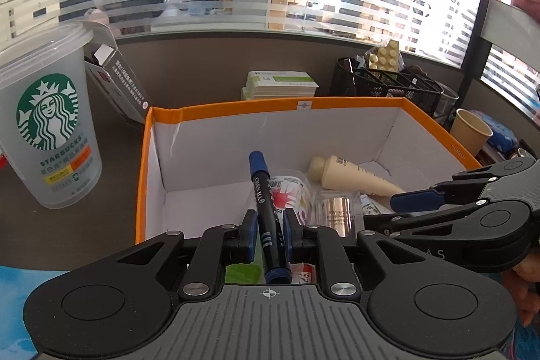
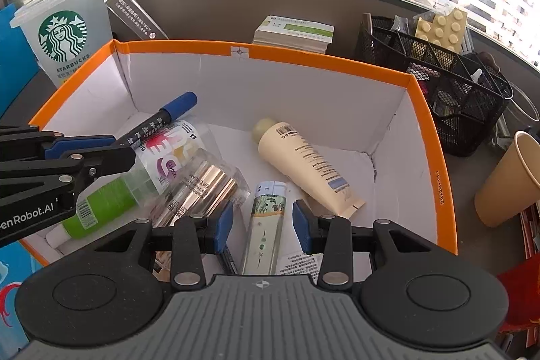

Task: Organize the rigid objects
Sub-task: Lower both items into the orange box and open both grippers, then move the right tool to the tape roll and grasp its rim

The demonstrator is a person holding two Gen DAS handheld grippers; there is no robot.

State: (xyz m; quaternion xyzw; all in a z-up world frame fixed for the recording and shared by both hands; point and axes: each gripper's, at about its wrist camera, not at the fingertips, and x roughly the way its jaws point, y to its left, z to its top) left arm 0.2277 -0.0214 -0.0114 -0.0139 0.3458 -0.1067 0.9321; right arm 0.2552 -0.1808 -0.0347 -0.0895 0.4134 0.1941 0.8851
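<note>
Left gripper [image 1: 270, 230] jaws clamp a slim blue-capped marker [image 1: 265, 208] over the orange-rimmed cardboard box [image 2: 337, 59] holding a cream tube [image 2: 305, 162]; right gripper [image 2: 262, 226] jaws apart.

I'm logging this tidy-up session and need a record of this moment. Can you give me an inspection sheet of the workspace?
Surface: dark desk, partition behind.
Job's things: orange-rimmed box holds cream tube, gold-capped clear case, green-labelled tube, printed bottle; blue-capped marker is over it.
Clutter: Starbucks cup, leaning carton, stacked booklets, mesh organiser, paper cup.
Grippers: left gripper jaws shut on the marker; right gripper jaws open above the bottle.
Cables: nothing seen.
Surroundings: frosted striped glass, office beyond.
</note>
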